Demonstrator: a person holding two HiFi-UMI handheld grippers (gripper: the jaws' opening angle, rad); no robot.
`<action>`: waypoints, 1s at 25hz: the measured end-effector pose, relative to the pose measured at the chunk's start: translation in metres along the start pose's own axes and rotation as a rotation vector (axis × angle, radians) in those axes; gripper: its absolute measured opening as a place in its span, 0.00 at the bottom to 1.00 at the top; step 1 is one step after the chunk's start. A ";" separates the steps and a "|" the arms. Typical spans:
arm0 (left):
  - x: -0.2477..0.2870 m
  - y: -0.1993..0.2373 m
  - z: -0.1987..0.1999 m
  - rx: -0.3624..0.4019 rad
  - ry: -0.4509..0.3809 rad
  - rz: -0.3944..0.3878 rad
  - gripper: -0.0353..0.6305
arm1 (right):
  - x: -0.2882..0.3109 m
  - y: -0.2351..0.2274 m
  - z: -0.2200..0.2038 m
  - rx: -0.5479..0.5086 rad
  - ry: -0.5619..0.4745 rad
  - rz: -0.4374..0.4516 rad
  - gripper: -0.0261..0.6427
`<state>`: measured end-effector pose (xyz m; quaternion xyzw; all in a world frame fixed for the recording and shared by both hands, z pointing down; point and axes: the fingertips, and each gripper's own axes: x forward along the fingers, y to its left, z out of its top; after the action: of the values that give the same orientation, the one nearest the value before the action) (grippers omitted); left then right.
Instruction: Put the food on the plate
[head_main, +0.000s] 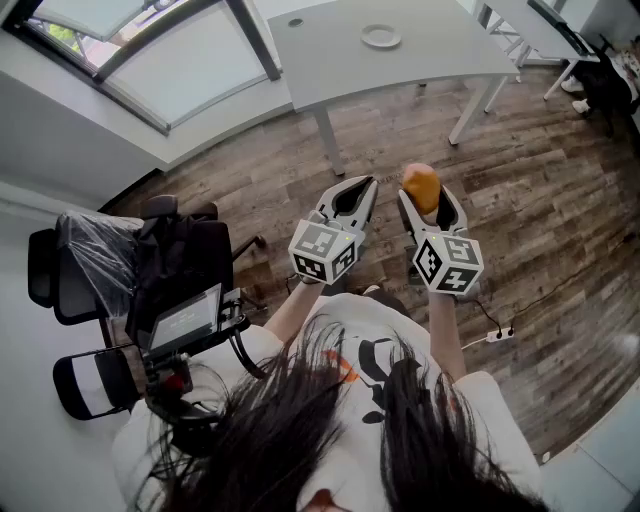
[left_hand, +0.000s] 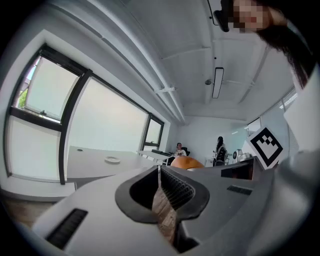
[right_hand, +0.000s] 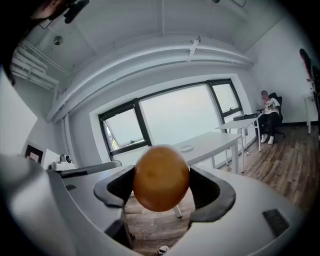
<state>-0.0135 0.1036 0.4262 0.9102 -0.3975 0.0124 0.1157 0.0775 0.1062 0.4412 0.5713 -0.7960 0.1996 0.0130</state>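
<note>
My right gripper (head_main: 424, 192) is shut on a round orange-brown piece of food (head_main: 421, 186), held in the air over the wooden floor. In the right gripper view the food (right_hand: 161, 177) fills the gap between both pads of the gripper (right_hand: 161, 186). My left gripper (head_main: 367, 183) hovers just left of it, jaws shut with nothing between them; in its own view the tips (left_hand: 159, 170) meet, and the food (left_hand: 186, 162) shows behind them. A small white plate (head_main: 380, 37) lies on the white table (head_main: 440, 60) well ahead, also seen as a plate (left_hand: 112, 160) and a plate (right_hand: 186, 148) in the gripper views.
A black office chair wrapped in plastic (head_main: 95, 265) and a device on a stand (head_main: 185, 320) sit at my left. A power strip (head_main: 500, 335) lies on the floor at right. Large windows (head_main: 150, 50) line the left wall. People (left_hand: 220, 150) sit and stand far across the room.
</note>
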 end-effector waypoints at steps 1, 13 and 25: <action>0.001 -0.001 0.000 0.002 0.001 -0.003 0.06 | 0.000 -0.001 0.000 0.000 0.000 -0.001 0.56; 0.005 -0.005 -0.002 0.008 0.006 -0.018 0.06 | -0.004 -0.005 0.006 -0.011 -0.024 -0.013 0.56; 0.009 -0.004 -0.003 0.009 0.001 -0.012 0.06 | -0.005 -0.008 0.006 -0.006 -0.021 -0.013 0.56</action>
<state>-0.0039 0.1005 0.4291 0.9130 -0.3920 0.0141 0.1119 0.0878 0.1062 0.4369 0.5786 -0.7928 0.1912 0.0075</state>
